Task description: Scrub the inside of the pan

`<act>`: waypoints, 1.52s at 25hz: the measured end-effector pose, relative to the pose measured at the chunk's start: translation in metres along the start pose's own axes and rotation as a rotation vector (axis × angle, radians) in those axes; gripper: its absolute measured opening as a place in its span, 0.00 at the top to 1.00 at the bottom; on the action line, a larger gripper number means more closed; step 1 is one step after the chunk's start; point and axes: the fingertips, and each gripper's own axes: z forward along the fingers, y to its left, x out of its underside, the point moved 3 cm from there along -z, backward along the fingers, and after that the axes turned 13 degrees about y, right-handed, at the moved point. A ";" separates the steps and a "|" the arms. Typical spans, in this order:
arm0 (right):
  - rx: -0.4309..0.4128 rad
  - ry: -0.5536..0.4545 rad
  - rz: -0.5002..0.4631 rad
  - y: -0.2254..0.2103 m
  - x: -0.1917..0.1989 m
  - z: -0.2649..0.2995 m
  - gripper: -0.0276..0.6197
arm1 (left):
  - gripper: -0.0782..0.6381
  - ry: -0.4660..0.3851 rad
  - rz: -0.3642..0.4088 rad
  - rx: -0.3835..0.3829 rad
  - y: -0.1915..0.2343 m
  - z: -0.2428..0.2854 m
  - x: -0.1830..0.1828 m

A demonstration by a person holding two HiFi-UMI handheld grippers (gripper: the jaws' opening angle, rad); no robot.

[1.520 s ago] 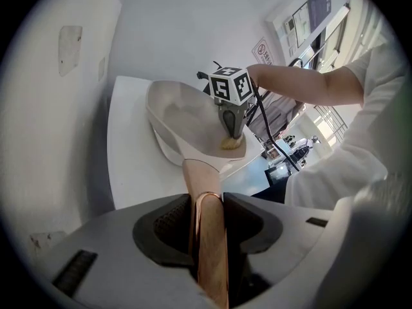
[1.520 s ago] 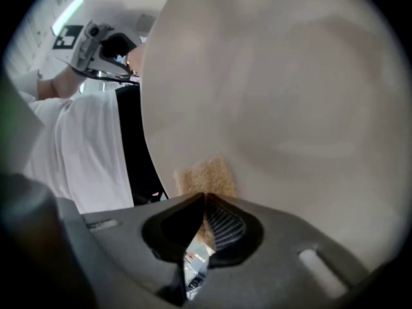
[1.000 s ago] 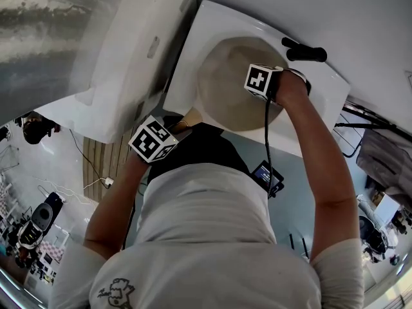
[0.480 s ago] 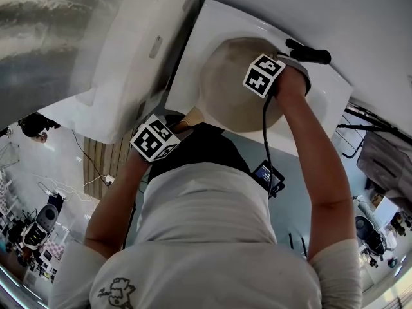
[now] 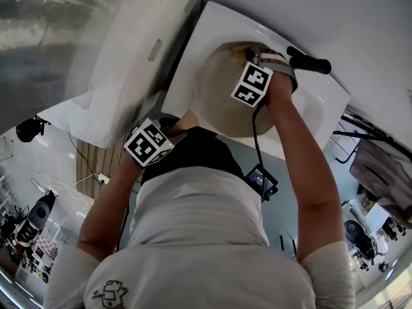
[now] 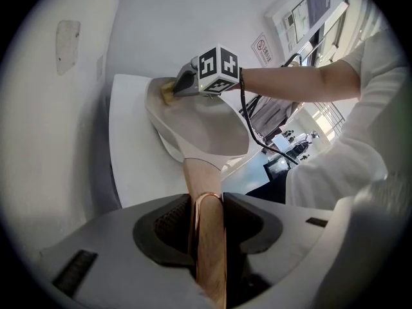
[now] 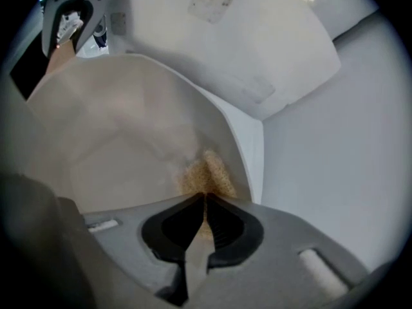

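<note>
**Pan [image 5: 219,92] over the white counter [image 5: 322,102], both tongs gripping**

I see a pale beige bowl, matte inside, with a wooden handle [image 6: 207,237] clamped in my left tongs [image 6: 207,199]. My right tongs [image 7: 205,201] are pinched on a tan scrubber [image 7: 207,172] (blurry in that view) against the pan's inner wall. In the head view, the marker cube [image 5: 251,84] mostly hides that contact.

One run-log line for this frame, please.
phase: scrub | left gripper: shut on pan handle | right gripper: shut on sponge | contact: sponge against inner wall of pan
</note>
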 end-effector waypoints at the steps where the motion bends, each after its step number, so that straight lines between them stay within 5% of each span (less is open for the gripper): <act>1: -0.007 -0.024 0.001 0.001 -0.007 -0.001 0.93 | 0.67 0.001 -0.001 -0.001 0.001 -0.001 0.001; 8: -0.043 -0.191 -0.113 0.022 -0.057 -0.014 0.93 | 0.67 -0.003 0.015 0.002 0.004 -0.003 -0.001; 20: -0.301 -0.425 -0.134 0.084 -0.082 -0.034 0.93 | 0.67 0.003 0.013 0.007 0.004 0.000 0.000; 30: -0.702 -0.536 -0.088 0.138 -0.071 -0.062 0.93 | 0.67 -0.005 0.001 0.006 0.002 0.003 0.002; 38: -1.020 -0.397 -0.124 0.170 -0.037 -0.068 0.93 | 0.67 -0.006 -0.015 0.002 0.001 0.004 0.001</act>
